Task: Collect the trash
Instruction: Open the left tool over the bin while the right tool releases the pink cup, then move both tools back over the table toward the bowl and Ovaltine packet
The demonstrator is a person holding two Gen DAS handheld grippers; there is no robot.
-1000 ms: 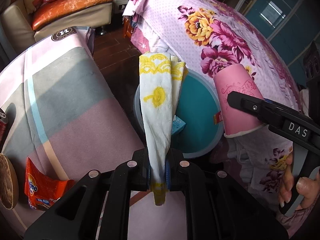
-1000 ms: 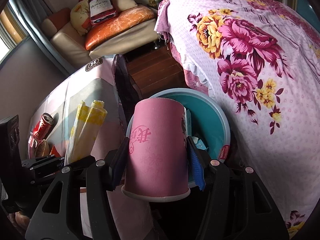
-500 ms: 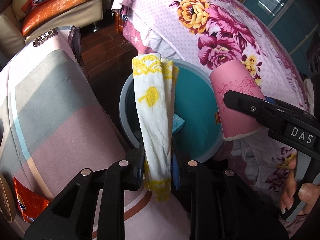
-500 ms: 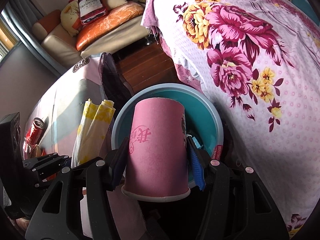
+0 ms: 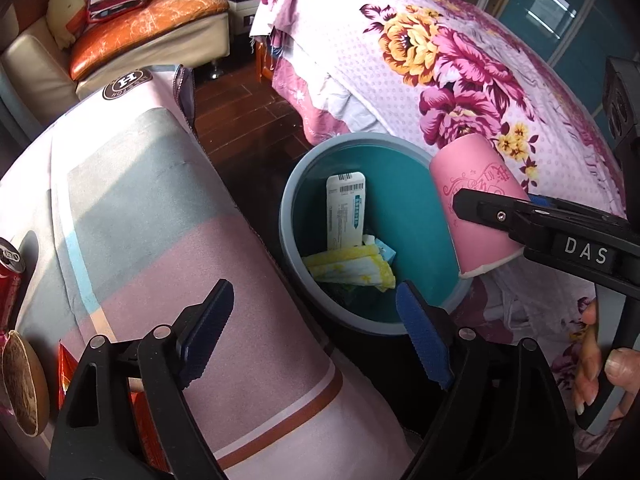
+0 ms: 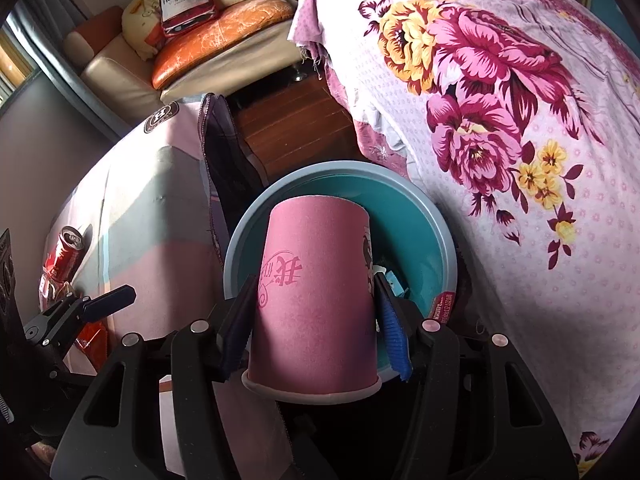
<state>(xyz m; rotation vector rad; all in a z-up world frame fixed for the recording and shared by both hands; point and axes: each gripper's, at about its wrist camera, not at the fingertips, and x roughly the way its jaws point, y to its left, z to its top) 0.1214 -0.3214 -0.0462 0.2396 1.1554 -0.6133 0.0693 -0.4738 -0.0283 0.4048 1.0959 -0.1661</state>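
A: The left gripper (image 5: 316, 320) stood wide apart there, its jaws having just been opening, nothing between the blue pads (image 5: 424, 340)

B: And the yellow-and-white napkin (image 5: 352, 266) lay down inside the teal waste bin (image 5: 292, 200), folded, resting on the other rubbish

A: Right beside a white card packet with a barcode (image 5: 345, 210), which leaned upright against the inner wall

B: What about the other side?

A: The right gripper (image 6: 316, 320) was clamped on the pink paper cup (image 6: 316, 292), pads pressed to both flanks, the cup upside down with its rolled rim toward the camera

B: From the left wrist view that cup (image 5: 472, 208) hung tilted over the near right edge of the bin, above the rim, not inside it

A: You could see a hand (image 5: 600, 364) on the right gripper's handle, fingers wrapped round it at the lower right

B: The bin sat on the floor, wedged between the table with the pink, grey and blue cloth (image 5: 132, 216) and the bed under its floral cover (image 5: 460, 60)

A: On the table, a red drinks can (image 6: 66, 252) lay tipped on its side near the far left, and an orange snack wrapper (image 5: 66, 368) was just beside it, partly hidden by the left gripper's frame

B: A brown round thing showed at the left edge, but I couldn't tell what it was

A: Far back, a sofa with an orange cushion (image 6: 224, 36)
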